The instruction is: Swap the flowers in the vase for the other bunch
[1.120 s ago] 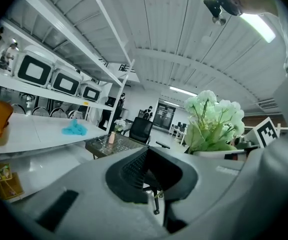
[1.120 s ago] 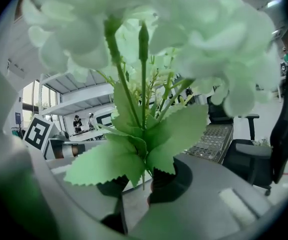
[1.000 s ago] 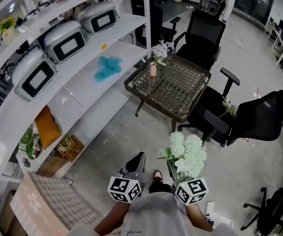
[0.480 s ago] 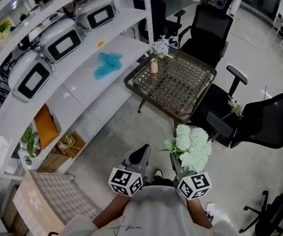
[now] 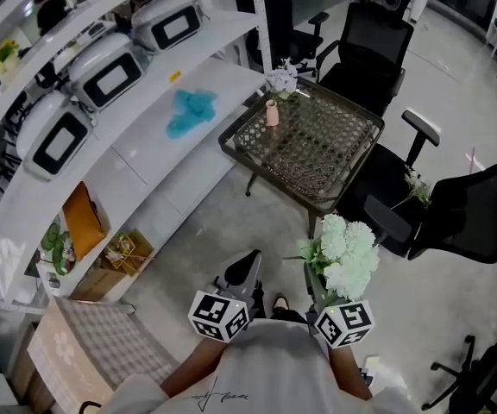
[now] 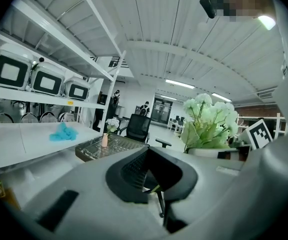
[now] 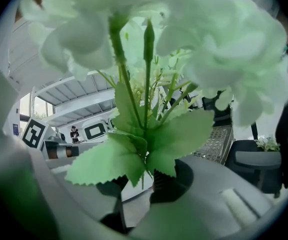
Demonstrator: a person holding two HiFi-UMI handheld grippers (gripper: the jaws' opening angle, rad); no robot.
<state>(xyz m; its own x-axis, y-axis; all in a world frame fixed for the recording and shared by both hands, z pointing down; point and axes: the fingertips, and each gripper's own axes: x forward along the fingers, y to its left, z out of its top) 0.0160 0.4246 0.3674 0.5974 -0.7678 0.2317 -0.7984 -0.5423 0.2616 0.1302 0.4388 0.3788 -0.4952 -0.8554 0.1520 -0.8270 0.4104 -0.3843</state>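
Note:
A small pink vase (image 5: 272, 112) with white flowers (image 5: 281, 78) stands at the far left corner of a square woven-top table (image 5: 317, 158). In the left gripper view the vase (image 6: 104, 140) shows far ahead on that table (image 6: 91, 149). My right gripper (image 5: 312, 279) is shut on the stems of a pale green and white flower bunch (image 5: 347, 254), held upright; the leaves and blooms (image 7: 149, 59) fill the right gripper view above the jaws (image 7: 146, 186). My left gripper (image 5: 247, 267) is shut with nothing in it (image 6: 151, 174). Both grippers are held low, well short of the table.
White shelving (image 5: 158, 141) with several white appliances (image 5: 110, 67) and a blue cloth (image 5: 188, 112) runs along the left. Black office chairs (image 5: 365, 54) (image 5: 456, 214) ring the table; a small sprig (image 5: 418, 185) lies on one. Boxes (image 5: 119, 257) sit under the shelf.
The table has come slightly nearer and lower in the head view as both grippers advance toward it. The bunch stays in the right gripper; the left stays shut.

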